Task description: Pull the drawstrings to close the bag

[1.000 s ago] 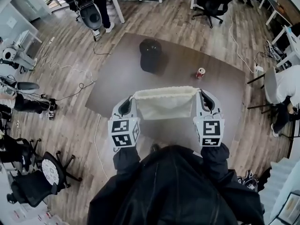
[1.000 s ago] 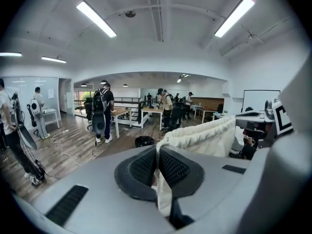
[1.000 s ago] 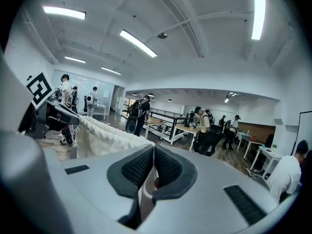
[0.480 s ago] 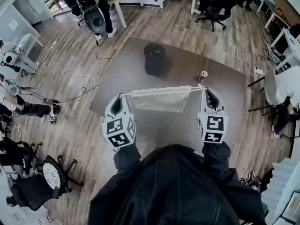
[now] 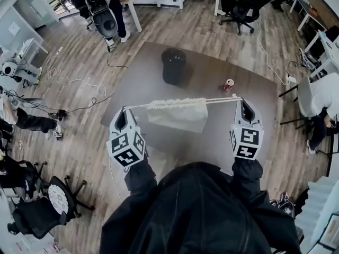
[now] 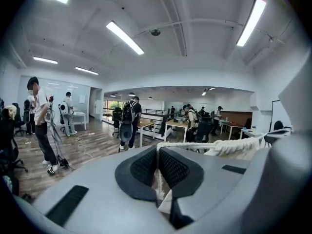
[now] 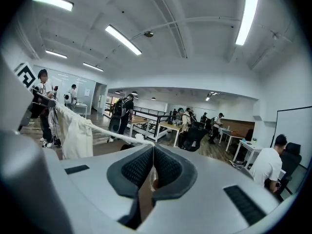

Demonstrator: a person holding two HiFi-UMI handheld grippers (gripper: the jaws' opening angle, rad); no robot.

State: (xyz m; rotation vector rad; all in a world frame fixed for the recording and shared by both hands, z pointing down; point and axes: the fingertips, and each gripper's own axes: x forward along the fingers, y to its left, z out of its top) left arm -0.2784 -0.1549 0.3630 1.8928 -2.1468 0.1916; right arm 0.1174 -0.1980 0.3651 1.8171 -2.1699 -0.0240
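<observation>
A cream cloth bag (image 5: 177,114) hangs in the air over the dark table, its mouth gathered into a bunch along white drawstrings (image 5: 218,100) stretched level between my grippers. My left gripper (image 5: 123,110) is shut on the left drawstring (image 6: 195,144), which runs from its pads toward the bunched bag top (image 6: 239,146). My right gripper (image 5: 241,100) is shut on the right drawstring (image 7: 109,134), which leads off left to the hanging bag (image 7: 75,134). The grippers stand wide apart, the bag nearer the left one.
On the dark table (image 5: 249,110) lie a black cap (image 5: 172,65) at the back and a red can (image 5: 228,83) near the right gripper. Office chairs, cables on the wood floor and people at desks surround the table.
Both grippers have moved apart, the left one more. The strings have drawn out and the bag's wide mouth has gathered into a narrow bunch.
</observation>
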